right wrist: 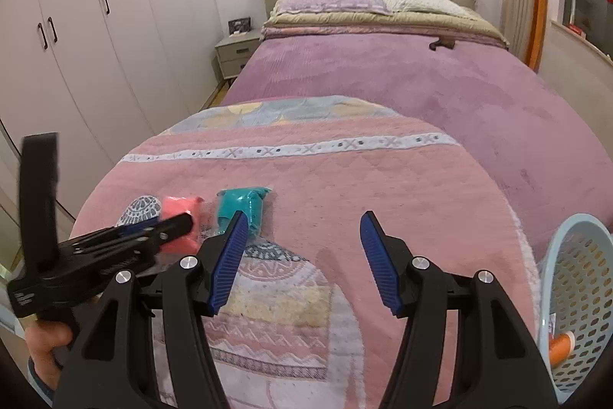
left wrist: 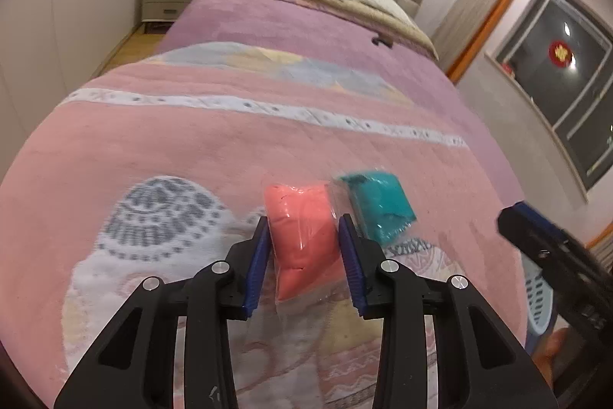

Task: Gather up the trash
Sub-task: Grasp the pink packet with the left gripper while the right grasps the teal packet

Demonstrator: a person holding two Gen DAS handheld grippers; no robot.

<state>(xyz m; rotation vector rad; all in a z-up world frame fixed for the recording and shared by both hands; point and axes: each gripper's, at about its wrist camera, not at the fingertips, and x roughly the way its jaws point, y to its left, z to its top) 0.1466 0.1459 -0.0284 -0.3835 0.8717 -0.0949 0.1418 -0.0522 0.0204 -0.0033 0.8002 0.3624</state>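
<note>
Pink packet (left wrist: pixel 302 240) between left fingers (left wrist: pixel 260 248), seemingly gripped, right gripper (right wrist: pixel 302 248) open, empty, basket (right wrist: pixel 574 313) holding orange item (right wrist: pixel 560 347)

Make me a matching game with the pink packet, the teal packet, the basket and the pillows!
Things:
1. pink packet
2. teal packet
3. blue basket
4. pillows

Places:
a. at the headboard end of the bed
b. between the left gripper's fingers
c. off the bed's right edge
d. on the blanket, beside another packet, not held

Pairs: 1-b, 2-d, 3-c, 4-a
</note>
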